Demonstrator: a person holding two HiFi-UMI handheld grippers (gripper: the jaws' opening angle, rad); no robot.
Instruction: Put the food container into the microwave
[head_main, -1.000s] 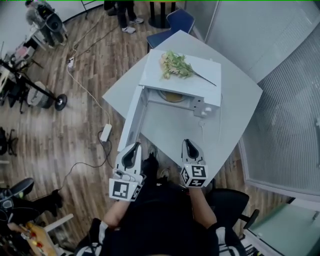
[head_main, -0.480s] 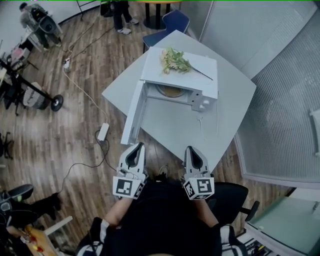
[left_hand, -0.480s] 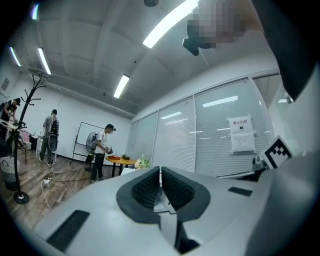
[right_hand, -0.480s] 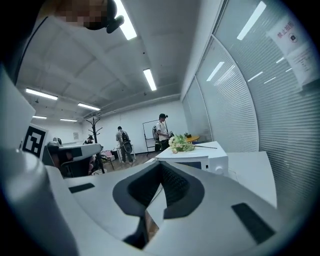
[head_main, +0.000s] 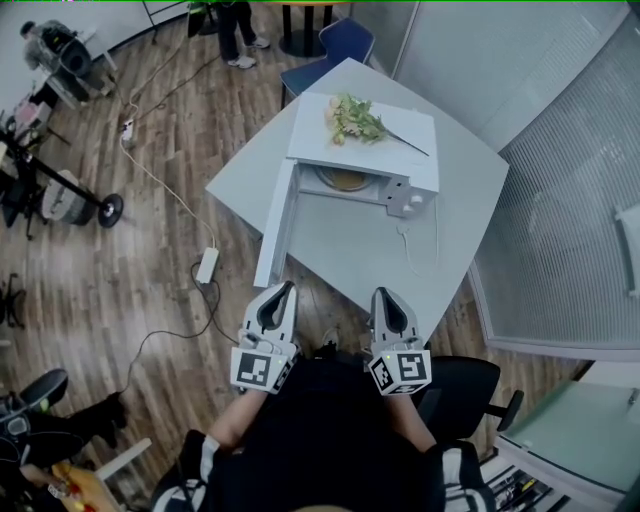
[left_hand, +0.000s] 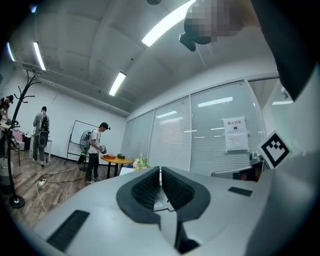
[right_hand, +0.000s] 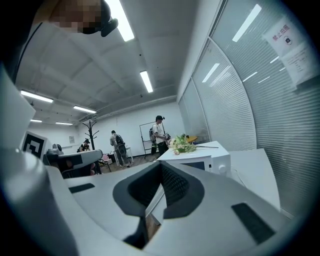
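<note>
So both grippers are hanging low by the person's body, well apart from the microwave (head_main: 400, 140). The left gripper (left_hand: 160, 172) is showing its jaws pressed together with nothing between them, and the right gripper (right_hand: 161, 167) is doing the same. Neither one is carrying anything.

The container (head_main: 346, 181) looks like it's already sitting inside the microwave: there's a round tan shape in the cavity, though it's too small to make out properly. The door (head_main: 277, 225) is hanging wide open, swung out to the left. So I'm guessing the placing part is done and the closing part is what's coming. That'd mean one gripper, probably the left, reaching to the door's far edge and pushing it round until it latches.

The microwave is sitting on a white table (head_main: 340, 250) with flowers (head_main: 355, 120) lying on top of it and a thin cable (head_main: 405, 245) trailing across the table. Around it there's a wooden floor (head_main: 130, 300) with a power strip (head_main: 208, 265), a blue chair (head_main: 335, 40) and a glass wall (head_main: 570, 200) with blinds. A few people (left_hand: 95, 150) are standing around in the background.
</note>
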